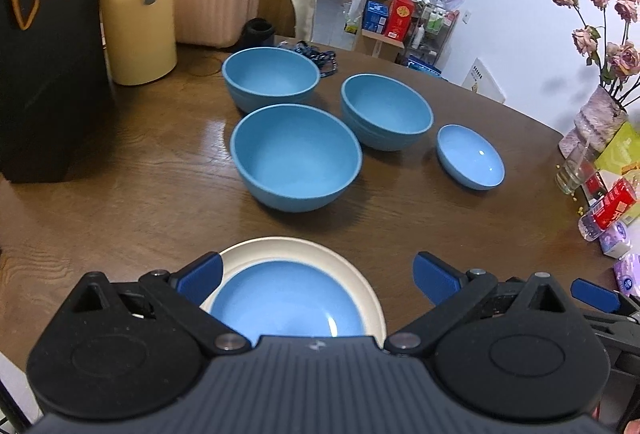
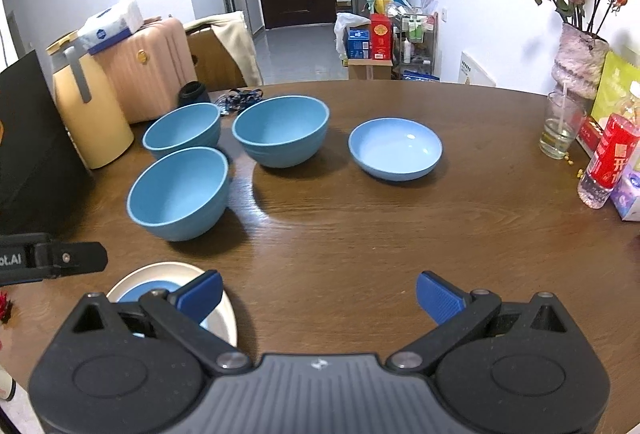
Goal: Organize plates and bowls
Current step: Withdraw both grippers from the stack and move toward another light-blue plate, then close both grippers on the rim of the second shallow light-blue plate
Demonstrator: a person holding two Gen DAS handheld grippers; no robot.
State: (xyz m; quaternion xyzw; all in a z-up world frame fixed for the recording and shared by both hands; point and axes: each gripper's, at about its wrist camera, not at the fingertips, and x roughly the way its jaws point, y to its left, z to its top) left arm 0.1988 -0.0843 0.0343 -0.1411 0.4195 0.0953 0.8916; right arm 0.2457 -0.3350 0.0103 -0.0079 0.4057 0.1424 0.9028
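Sitting mid-table: three deep blue bowls [image 2: 180, 190] clustered, shallow blue dish [image 2: 395, 148] apart to their right; cream plate [image 1: 352, 274] carrying a blue plate [image 1: 288, 298] at near edge. Left gripper [image 1: 318, 274] and right gripper [image 2: 319, 296] both wide open, empty. Risk: fingers could clip smooth rims, nudging neighbouring bowls. Only right view shows full dish; left shows plate stack clearly.

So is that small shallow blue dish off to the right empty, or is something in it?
Empty. The shallow blue dish sits upright on the table, and its inside shows only smooth glaze and a light reflection.
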